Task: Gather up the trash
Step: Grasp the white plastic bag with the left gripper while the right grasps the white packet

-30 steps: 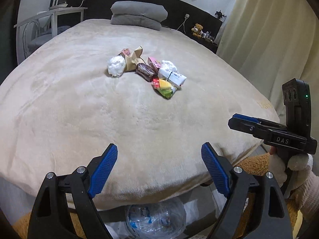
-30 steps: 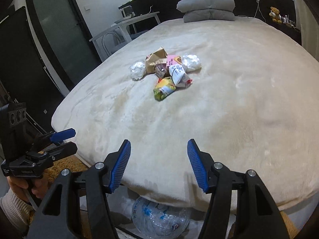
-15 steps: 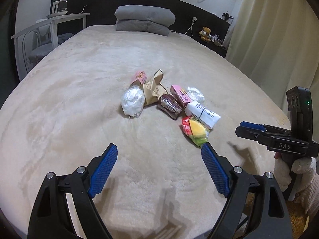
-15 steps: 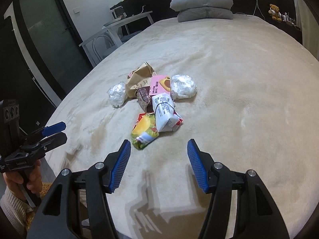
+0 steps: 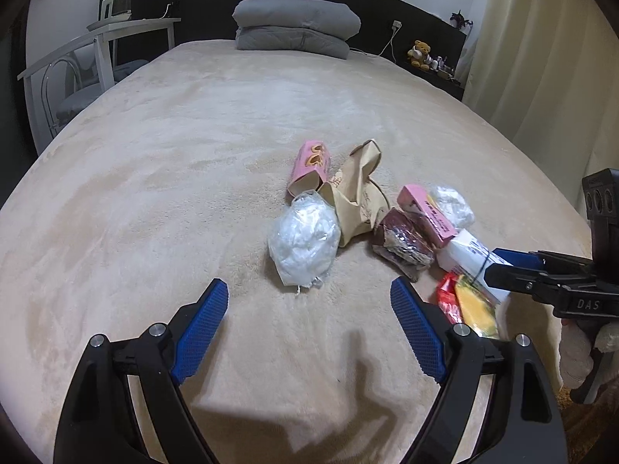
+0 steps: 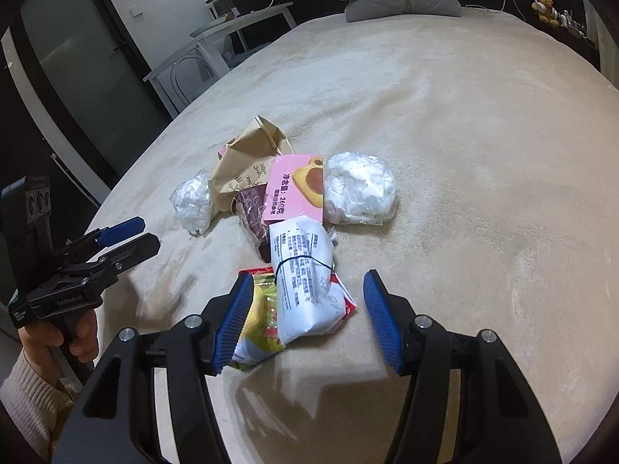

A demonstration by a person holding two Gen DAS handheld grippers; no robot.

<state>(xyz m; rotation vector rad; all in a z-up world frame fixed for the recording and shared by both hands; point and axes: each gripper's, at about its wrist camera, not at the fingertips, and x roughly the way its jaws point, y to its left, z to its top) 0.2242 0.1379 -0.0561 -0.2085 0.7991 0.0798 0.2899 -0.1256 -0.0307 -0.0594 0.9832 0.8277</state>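
Note:
A pile of trash lies on the beige bed (image 5: 174, 193). In the left wrist view my left gripper (image 5: 309, 294) stands open just short of a crumpled white plastic bag (image 5: 303, 245). Behind it lie a brown paper bag (image 5: 358, 197) and a pink box (image 5: 311, 168). In the right wrist view my right gripper (image 6: 308, 282) is open, with a white printed packet (image 6: 305, 282) between its fingers, untouched by the pads. A yellow and red snack packet (image 6: 257, 328) lies under the left finger. Further back are a pink box (image 6: 296, 189) and a white plastic ball (image 6: 359, 189).
Two grey pillows (image 5: 296, 27) sit at the headboard. A white desk and chair (image 5: 89, 62) stand left of the bed, and a curtain (image 5: 541, 58) hangs on the right. A teddy bear (image 5: 419, 52) sits on a dark shelf. A dark door (image 6: 85, 77) is at the left.
Both grippers have moved forward from the foot of the bed up to the trash pile. The bed edge and the clear plastic below it have dropped out of view. Jaw widths are unchanged.

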